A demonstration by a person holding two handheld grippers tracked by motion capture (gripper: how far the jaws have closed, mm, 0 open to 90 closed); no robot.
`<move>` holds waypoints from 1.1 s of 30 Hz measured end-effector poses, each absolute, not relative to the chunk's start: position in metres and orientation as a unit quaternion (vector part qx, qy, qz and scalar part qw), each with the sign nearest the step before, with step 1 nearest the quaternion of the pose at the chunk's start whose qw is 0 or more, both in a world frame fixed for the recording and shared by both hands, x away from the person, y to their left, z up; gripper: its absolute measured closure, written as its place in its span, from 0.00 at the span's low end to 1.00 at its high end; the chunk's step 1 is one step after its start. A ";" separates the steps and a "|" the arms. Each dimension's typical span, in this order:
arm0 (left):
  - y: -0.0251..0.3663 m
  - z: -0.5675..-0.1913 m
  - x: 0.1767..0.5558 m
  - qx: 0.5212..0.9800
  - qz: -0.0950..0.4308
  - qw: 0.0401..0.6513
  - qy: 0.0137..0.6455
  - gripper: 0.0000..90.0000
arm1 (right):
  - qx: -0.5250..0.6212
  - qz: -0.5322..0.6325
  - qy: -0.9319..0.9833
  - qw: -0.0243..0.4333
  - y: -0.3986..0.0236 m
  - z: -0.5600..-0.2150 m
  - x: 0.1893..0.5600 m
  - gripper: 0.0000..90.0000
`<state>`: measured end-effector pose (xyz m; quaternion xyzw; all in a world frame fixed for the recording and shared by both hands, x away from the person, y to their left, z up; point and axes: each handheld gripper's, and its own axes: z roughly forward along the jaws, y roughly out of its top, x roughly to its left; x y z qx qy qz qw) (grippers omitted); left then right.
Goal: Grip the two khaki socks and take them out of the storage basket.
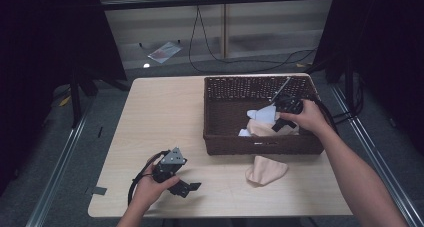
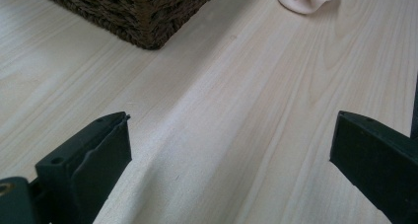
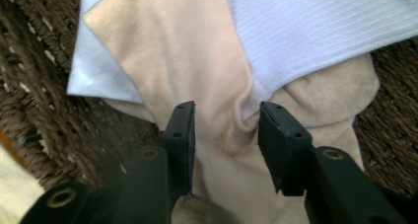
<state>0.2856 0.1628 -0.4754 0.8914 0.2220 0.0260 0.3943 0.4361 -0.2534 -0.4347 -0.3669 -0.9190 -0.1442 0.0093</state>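
- Inside the wicker basket (image 1: 260,147), at the far right of the desk (image 1: 165,112), the right claw (image 1: 280,121) is lowered onto a beige sock (image 3: 207,66); its jaws are set either side of a raised fold of the fabric, partly closed, and it cannot be told whether the fold is yet pinched.
- That fold is judged to be the chosen hold because it stands proud of the pile, so the sock can be lifted without the white sock (image 3: 320,31) being dragged along.
- The white sock is laid across the beige one at the upper right, overlapping it; a pale blue-white piece (image 3: 93,71) is seen under the beige sock's left edge, and whether it belongs to the same white sock cannot be told.
- On the desk just in front of the basket, a second beige sock (image 1: 265,171) is lying, apart from the basket wall; it seems to have been put there as one of a pair being sorted out.
- Near the front left of the desk, the left claw (image 1: 187,187) is held low with its jaws wide apart and nothing between them, apparently kept ready.
- Counted: one basket, two beige socks, at least one white sock, two claws.
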 end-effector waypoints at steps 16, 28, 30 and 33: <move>0.163 -0.474 0.285 0.893 0.029 0.390 0.221 0.02 | -0.364 -0.169 -0.916 0.028 -0.256 -0.409 0.427 0.99; 0.162 -0.474 0.285 0.891 0.028 0.394 0.223 0.02 | -0.359 -0.175 -0.916 0.025 -0.258 -0.366 0.419 1.00; 0.162 -0.474 0.285 0.891 0.028 0.394 0.224 0.02 | -0.360 -0.181 -0.915 0.026 -0.259 -0.360 0.419 1.00; 0.162 -0.474 0.285 0.892 0.028 0.393 0.223 0.02 | -0.366 -0.180 -0.913 0.020 -0.260 -0.351 0.420 1.00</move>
